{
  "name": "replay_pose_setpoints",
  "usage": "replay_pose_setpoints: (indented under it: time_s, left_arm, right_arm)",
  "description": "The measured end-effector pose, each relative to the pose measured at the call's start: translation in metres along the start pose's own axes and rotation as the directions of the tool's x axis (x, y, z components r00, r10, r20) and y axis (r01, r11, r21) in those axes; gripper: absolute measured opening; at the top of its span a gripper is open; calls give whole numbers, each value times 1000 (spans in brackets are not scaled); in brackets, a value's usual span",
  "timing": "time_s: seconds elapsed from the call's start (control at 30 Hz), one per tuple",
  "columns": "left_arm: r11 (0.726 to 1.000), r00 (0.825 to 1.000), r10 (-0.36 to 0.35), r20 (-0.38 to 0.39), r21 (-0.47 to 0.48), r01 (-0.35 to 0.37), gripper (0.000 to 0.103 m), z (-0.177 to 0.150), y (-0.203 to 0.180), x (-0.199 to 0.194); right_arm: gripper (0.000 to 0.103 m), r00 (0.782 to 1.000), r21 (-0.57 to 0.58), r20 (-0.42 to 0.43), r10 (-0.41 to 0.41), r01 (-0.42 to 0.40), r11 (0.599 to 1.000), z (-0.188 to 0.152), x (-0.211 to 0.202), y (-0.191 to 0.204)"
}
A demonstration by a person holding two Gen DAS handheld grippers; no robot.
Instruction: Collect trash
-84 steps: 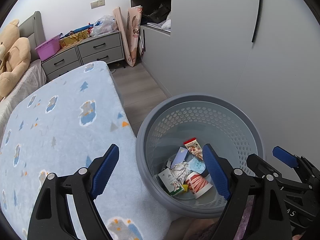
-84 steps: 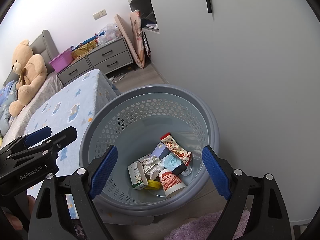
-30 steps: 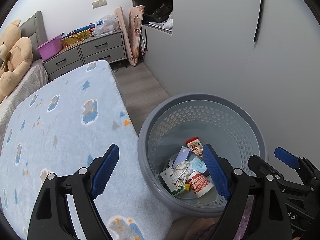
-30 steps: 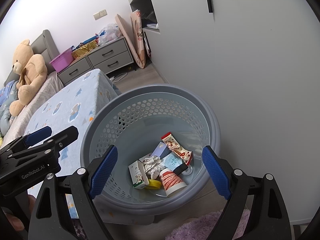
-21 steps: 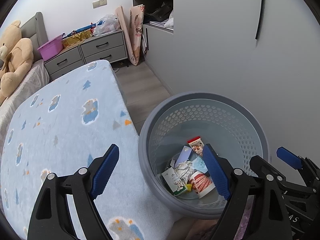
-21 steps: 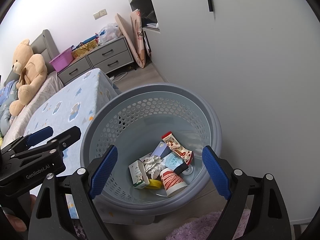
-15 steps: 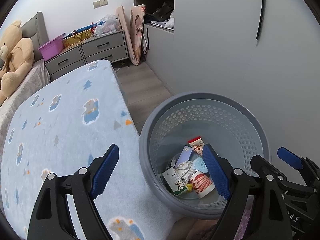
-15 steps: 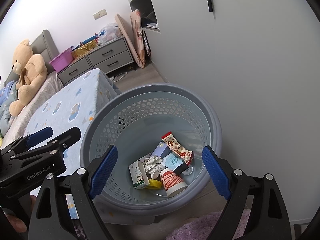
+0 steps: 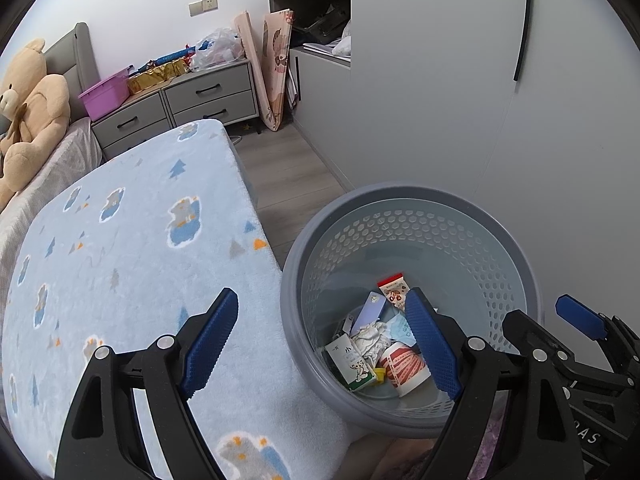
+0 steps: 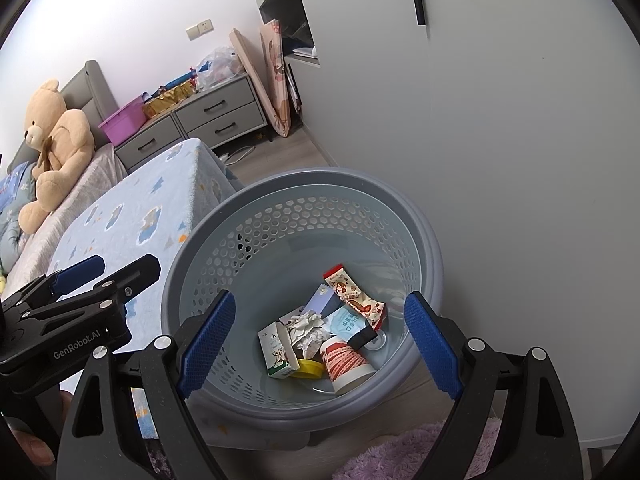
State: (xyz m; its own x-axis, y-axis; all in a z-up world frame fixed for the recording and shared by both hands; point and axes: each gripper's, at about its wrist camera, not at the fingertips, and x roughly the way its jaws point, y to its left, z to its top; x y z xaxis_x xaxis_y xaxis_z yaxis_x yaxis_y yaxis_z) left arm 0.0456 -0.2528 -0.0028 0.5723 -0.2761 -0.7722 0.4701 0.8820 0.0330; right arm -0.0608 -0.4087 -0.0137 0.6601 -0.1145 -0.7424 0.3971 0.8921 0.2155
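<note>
A grey-blue perforated trash basket (image 10: 424,216) stands on the floor beside the bed; it also shows in the left wrist view (image 9: 296,264). Inside lie several pieces of trash: a red-patterned paper cup (image 10: 346,364), a small milk carton (image 10: 276,350), crumpled paper (image 10: 306,330), a snack wrapper (image 10: 354,300) and a yellow lid (image 10: 310,368). My right gripper (image 10: 318,340) is open and empty above the basket. My left gripper (image 9: 320,342) is open and empty over the basket's left rim and the bed edge.
A bed with a light blue patterned blanket (image 9: 120,248) lies left of the basket. A teddy bear (image 10: 56,144) sits at its head. Grey drawers (image 9: 208,100) with clutter stand at the far wall. A white wardrobe (image 10: 500,140) is right behind the basket. A purple rug (image 10: 412,456) lies below.
The left gripper has drifted slightly left and back, so the basket sits a little further right in its view. The right gripper has hardly moved. Both stay open and empty.
</note>
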Motion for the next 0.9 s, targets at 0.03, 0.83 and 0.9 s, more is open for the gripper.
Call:
replay_pose_setpoints:
  time_s: [0.03, 0.83, 0.9]
  left_arm:
    - [1000, 1000, 0, 0, 0, 0, 82, 0, 0, 0]
    - [1000, 1000, 9, 4, 6, -9, 82, 0, -1, -3]
    - [1000, 1000, 10, 4, 5, -10, 82, 0, -1, -3]
  right_arm:
    - [85, 1000, -1, 0, 0, 0, 1000, 0, 0, 0]
    - [85, 1000, 0, 1, 0, 0, 1000, -1, 0, 0]
    - [85, 1000, 0, 1, 0, 0, 1000, -1, 0, 0]
